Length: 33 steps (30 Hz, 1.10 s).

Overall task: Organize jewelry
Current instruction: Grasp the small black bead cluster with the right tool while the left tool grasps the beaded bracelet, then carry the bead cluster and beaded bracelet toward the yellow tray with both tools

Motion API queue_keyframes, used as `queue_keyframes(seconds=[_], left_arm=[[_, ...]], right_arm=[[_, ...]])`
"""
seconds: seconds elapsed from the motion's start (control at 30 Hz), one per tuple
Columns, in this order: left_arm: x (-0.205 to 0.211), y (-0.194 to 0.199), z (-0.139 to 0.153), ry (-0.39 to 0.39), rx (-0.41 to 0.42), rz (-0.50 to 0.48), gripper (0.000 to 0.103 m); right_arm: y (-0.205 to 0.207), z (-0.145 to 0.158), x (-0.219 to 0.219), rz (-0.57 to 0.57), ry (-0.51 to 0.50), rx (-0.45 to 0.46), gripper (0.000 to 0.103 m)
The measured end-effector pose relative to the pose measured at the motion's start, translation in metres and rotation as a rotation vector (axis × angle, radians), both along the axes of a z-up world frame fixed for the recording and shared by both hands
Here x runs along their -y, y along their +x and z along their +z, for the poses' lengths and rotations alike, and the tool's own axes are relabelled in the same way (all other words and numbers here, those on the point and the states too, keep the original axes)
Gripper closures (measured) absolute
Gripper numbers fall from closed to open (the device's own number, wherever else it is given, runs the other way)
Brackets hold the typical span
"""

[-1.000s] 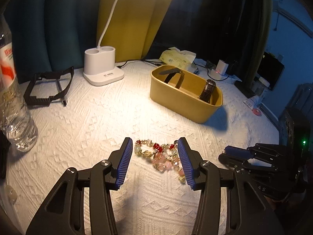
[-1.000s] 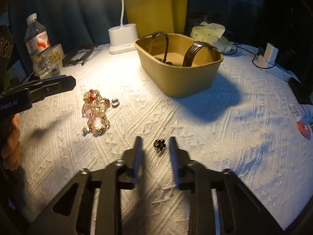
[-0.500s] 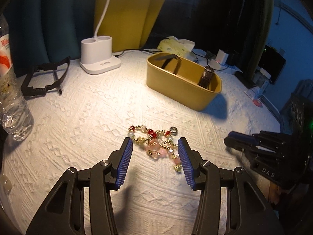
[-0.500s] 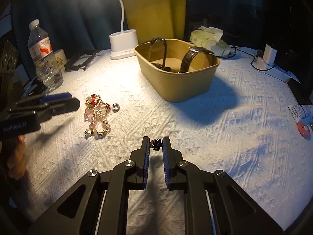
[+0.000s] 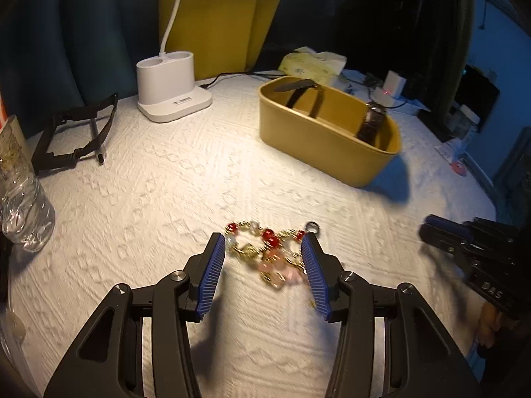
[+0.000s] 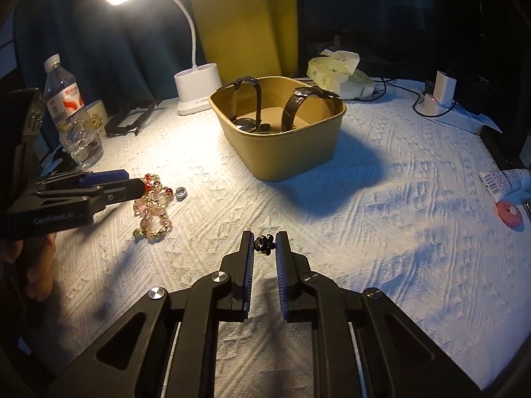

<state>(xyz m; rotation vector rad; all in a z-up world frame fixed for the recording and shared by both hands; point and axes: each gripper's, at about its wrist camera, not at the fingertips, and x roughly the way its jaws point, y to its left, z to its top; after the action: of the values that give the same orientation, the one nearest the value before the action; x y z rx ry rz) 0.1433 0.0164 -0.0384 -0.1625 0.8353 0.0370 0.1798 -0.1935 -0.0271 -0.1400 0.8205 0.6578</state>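
Observation:
A heap of red, pink and gold beaded bracelets (image 5: 265, 255) lies on the white cloth, with a small silver ring (image 5: 312, 227) beside it. My left gripper (image 5: 263, 242) is open, a blue-padded finger on each side of the heap, not pressing it. In the right wrist view my right gripper (image 6: 264, 243) is shut on a small dark beaded piece (image 6: 264, 244) just over the cloth. The left gripper (image 6: 129, 182) also shows there at the bracelets (image 6: 152, 209). The tan box (image 6: 282, 152) behind holds two strapped watches (image 6: 295, 109).
A white lamp base (image 5: 169, 89) and a black folding stand (image 5: 76, 132) sit at the back left, with a water bottle (image 6: 71, 112) at the left edge. A tissue pack (image 6: 338, 73) and a white charger (image 6: 441, 93) lie behind the box (image 5: 332, 152). The right gripper (image 5: 431, 229) shows at the right.
The right gripper closed on the small dark piece, which was loose between open fingers a second ago. The left gripper, still open, edged down over the bracelets.

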Motion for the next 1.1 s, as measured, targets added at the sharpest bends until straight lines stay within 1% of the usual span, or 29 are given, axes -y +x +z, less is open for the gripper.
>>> queue_keyframes(seconds=[0.2,0.4,0.47,0.5,0.6,0.67,0.7,1.0,1.1], left_arm=[[-0.002,0.015,-0.012,-0.003,-0.05,0.029,0.052],[0.005,0.022,-0.014,0.041,-0.043,0.015,0.053],[0.007,0.023,-0.014,0.046,-0.042,0.002,0.063],[0.009,0.023,-0.014,0.042,-0.038,-0.011,0.075],[0.014,0.023,-0.012,0.058,-0.033,-0.023,0.079],[0.014,0.021,-0.009,0.059,-0.014,-0.029,0.084],[0.015,0.019,-0.004,0.068,0.006,-0.029,0.092],[0.016,0.012,0.01,0.057,0.052,-0.037,0.093],[0.018,0.01,0.02,0.058,0.077,-0.037,0.093]], right_arm=[[0.009,-0.001,0.008,-0.008,0.013,-0.006,0.09],[0.014,-0.003,0.01,-0.01,0.021,-0.016,0.09],[0.015,-0.004,0.01,-0.009,0.025,-0.018,0.09],[0.016,-0.004,0.011,-0.008,0.026,-0.018,0.09],[0.017,-0.004,0.011,-0.007,0.028,-0.016,0.09],[0.017,-0.002,0.011,-0.007,0.028,-0.012,0.09],[0.016,-0.001,0.012,-0.008,0.028,-0.009,0.09],[0.011,0.01,0.012,-0.011,0.037,0.016,0.09],[0.01,0.012,0.014,-0.013,0.043,0.022,0.09]])
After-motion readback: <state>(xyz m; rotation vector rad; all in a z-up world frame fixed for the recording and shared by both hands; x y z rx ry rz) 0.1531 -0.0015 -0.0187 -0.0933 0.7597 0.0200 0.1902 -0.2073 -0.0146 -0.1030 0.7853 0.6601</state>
